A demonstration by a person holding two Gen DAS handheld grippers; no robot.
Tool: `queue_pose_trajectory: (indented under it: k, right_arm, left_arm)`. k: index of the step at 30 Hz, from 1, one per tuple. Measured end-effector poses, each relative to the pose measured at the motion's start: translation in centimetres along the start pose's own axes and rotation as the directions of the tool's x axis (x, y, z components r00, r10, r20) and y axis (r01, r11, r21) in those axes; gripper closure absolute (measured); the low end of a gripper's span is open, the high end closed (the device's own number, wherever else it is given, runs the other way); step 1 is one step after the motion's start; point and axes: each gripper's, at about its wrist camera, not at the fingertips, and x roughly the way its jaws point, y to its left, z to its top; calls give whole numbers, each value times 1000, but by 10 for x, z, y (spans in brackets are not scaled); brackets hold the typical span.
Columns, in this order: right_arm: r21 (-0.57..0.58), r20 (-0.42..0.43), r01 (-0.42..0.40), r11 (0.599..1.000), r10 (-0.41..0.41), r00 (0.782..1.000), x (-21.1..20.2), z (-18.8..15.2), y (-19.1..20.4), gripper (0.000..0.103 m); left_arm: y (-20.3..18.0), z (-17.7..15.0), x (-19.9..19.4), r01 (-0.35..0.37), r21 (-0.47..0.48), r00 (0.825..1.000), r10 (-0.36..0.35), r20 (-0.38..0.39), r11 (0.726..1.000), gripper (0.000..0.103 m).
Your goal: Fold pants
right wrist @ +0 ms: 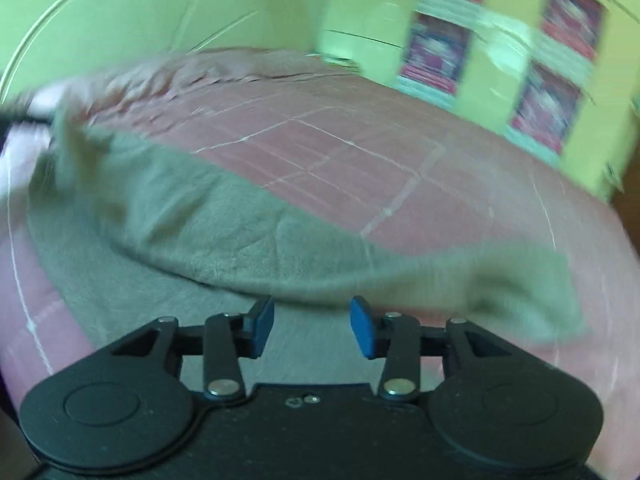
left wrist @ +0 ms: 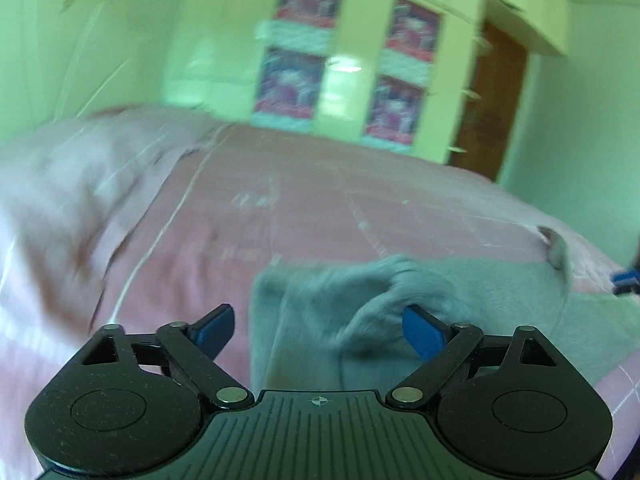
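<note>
Grey fleece pants (left wrist: 500, 312) lie spread across a pink bedspread (left wrist: 320, 208). In the left wrist view my left gripper (left wrist: 318, 330) hovers over the pants' left end with its blue fingers (left wrist: 212, 330) far apart. A bunched ridge of cloth rises close to the right finger, but nothing is pinched. In the right wrist view the pants (right wrist: 224, 240) stretch from left to right with a folded layer on top. My right gripper (right wrist: 312, 328) sits above their near edge, partly open, and grey cloth shows below the gap. Both views are blurred.
The pink bedspread (right wrist: 360, 152) has white grid lines. Rumpled bedding (left wrist: 80, 184) is piled at the left. A green wardrobe with picture panels (left wrist: 296, 80) stands behind the bed, beside a brown door (left wrist: 492, 100). A blue object (left wrist: 624, 280) shows at the right edge.
</note>
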Motion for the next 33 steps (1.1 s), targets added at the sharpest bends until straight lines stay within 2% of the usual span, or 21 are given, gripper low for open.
queue_pose_trajectory:
  k: [1,3,5,8,10,11,12,18,20,26,29,33]
  right_arm:
    - [57,15,15,998,-16,1000,-5,-6,-1,69]
    - [137,44,19,990,-25,999,-9,-10,-1,69]
    - [170,65,28,985,-39,997,-10,-10,4,69]
    - [198,83,54,979,-72,994,-8,-9,14,69]
    - [231,99,45,972,-70,993,-9,-9,18,68]
    - [242,100,45,969,-71,992,-8,-7,19,67]
    - [251,98,42,967,-69,993,-5,-6,22,67]
    - [299,87,71,952,-101,991,12,2,24,66]
    - [321,76,80,944,-110,991,20,4,23,66]
    - [425,8,99,900,-113,994,53,8,17,60]
    - [498,-19,95,862,-99,995,71,10,8,60]
    - [644,-74,109,757,-81,994,101,11,-19,59]
  left_arm:
    - [0,-8,-5,-48,-63,999,47,-10,997,13]
    - [-2,-21,-19,-83,-172,996,86,11,982,13]
    - [-8,-25,-28,-88,-268,994,103,43,959,14]
    - [-26,-25,-38,-64,-360,991,102,87,931,14]
    - [-35,-29,-39,-54,-421,992,97,82,906,15]
    - [-40,-35,-31,-71,-443,993,106,54,894,18]
    - [-45,-41,-28,-77,-452,994,103,33,889,24]
    - [-60,-50,-6,-98,-473,995,92,-35,875,41]
    - [-66,-49,-2,-102,-486,995,96,-39,868,44]
    - [-78,-52,13,-108,-516,994,101,-41,850,45]
    - [-74,-52,20,-115,-541,993,108,-46,833,45]
    - [-64,-51,27,-88,-581,996,87,-30,809,48]
